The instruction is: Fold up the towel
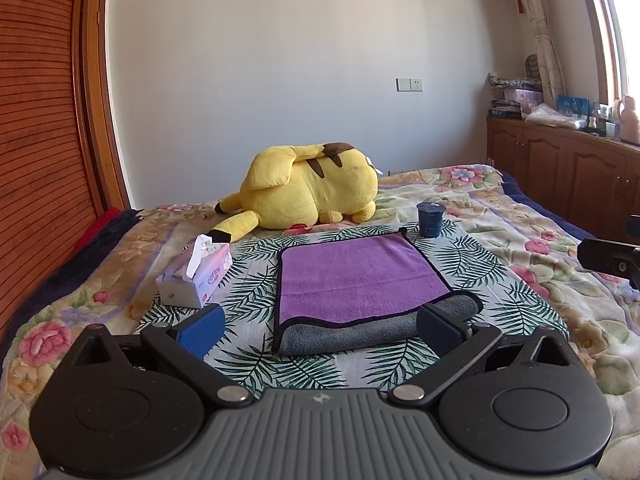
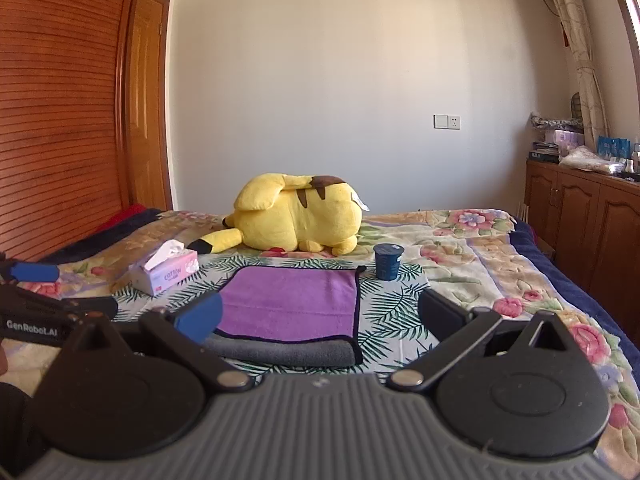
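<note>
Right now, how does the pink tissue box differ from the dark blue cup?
The pink tissue box lies long and low, left of the purple towel; the dark blue cup stands upright beyond its far right corner. The box is open, the cup sealed. Both rest on the bed.

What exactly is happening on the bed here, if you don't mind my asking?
A person holds two handheld grippers above a purple and grey towel lying on a palm-leaf cloth on the bed. The towel already looks folded once, its grey underside showing along the near edge. The left gripper and right gripper are both open and holding nothing. A tissue box, a dark cup and a Pikachu plush sit nearby.
</note>
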The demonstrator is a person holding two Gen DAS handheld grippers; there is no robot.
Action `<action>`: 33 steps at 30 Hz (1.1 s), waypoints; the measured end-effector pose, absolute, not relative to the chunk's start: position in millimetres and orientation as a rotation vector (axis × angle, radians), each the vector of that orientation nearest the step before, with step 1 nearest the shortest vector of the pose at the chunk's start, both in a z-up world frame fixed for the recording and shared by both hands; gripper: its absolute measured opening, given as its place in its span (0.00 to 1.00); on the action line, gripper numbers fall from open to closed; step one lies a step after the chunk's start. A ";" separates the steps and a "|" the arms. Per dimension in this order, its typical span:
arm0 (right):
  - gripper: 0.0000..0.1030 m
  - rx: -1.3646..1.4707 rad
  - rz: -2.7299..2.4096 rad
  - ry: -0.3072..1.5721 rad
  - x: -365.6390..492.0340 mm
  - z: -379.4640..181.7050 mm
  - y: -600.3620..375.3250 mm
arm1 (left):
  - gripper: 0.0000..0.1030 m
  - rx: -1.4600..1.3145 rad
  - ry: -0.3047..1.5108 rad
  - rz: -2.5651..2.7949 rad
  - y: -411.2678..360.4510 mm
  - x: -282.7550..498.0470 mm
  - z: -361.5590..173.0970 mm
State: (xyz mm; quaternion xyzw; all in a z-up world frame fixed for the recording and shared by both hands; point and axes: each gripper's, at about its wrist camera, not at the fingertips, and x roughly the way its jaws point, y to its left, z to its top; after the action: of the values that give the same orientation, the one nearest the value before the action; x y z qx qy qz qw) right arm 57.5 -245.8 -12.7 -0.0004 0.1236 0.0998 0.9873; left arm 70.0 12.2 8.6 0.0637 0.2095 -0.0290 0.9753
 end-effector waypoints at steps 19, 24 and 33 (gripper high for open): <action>1.00 -0.042 0.245 0.366 120.1 -23.3 -236.2 | 0.82 0.072 0.475 -0.068 37.4 153.9 -1.4; 1.00 -0.056 0.266 0.400 139.4 -27.2 -231.7 | 0.76 0.061 0.499 -0.080 41.2 175.8 -11.7; 1.00 -0.065 0.285 0.459 178.2 -41.4 -231.5 | 0.68 0.080 0.549 -0.074 44.0 210.4 -36.9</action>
State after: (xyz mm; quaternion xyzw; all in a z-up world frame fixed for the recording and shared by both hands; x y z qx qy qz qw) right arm 178.2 -231.5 -41.4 -0.0320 0.2265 0.1409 0.9632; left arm 210.4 44.0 -36.9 0.0394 0.2711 -0.0368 0.9611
